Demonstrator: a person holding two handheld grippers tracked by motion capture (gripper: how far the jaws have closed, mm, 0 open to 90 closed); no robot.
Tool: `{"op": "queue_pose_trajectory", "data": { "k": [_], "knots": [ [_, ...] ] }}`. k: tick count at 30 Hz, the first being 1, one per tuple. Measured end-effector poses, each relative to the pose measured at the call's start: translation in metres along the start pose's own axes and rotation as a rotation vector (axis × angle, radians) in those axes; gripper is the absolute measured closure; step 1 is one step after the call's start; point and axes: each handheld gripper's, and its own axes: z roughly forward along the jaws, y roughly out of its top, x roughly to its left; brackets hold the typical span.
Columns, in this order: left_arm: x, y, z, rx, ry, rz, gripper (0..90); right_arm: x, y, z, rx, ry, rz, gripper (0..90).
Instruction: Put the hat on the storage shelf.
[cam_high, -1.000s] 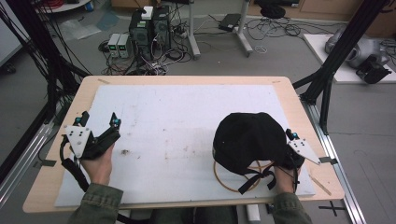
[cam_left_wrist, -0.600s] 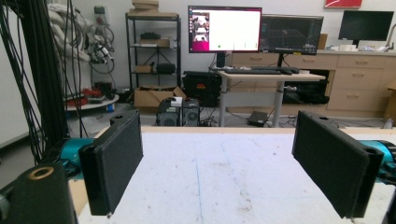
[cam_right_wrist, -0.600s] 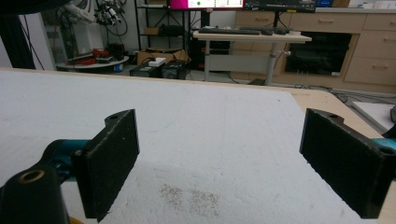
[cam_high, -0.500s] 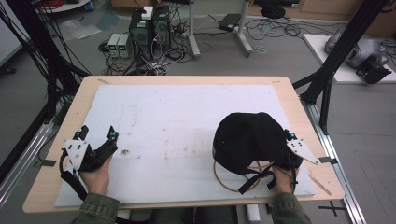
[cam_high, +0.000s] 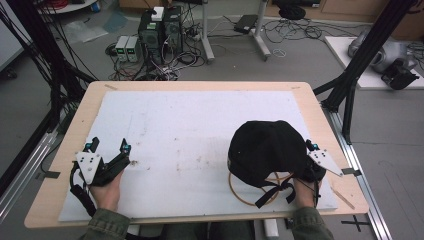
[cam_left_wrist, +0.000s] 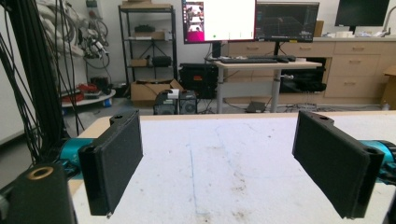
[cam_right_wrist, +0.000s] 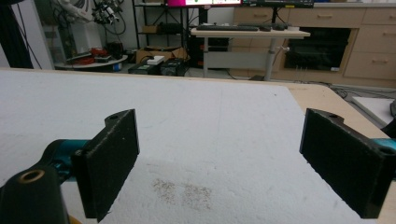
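Both claws gaping, empty: left claw (cam_high: 107, 146) lower left, right claw (cam_high: 311, 150) beside black cap (cam_high: 266, 150). I'd grip its brim squarely.

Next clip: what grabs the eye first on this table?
The black cap at the right of the white foam mat, lying over a thin wooden hoop with its strap trailing toward the near edge. The right gripper sits just beside it, jaws wide apart; the left gripper rests open at the mat's near left.

The left tool (cam_high: 107, 146) has drawn back toward the table's (cam_high: 200, 86) near edge, jaws wide apart.
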Motion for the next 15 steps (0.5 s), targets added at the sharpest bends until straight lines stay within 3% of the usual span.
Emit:
{"op": "queue_pose_trajectory", "data": {
  "k": [15],
  "knots": [
    [0.0004,0.0006,-0.0001,-0.013,-0.009,-0.007,16.7,-0.0008,0.0009,-0.0045,-0.011,0.000,0.003,11.0]
  ]
}}
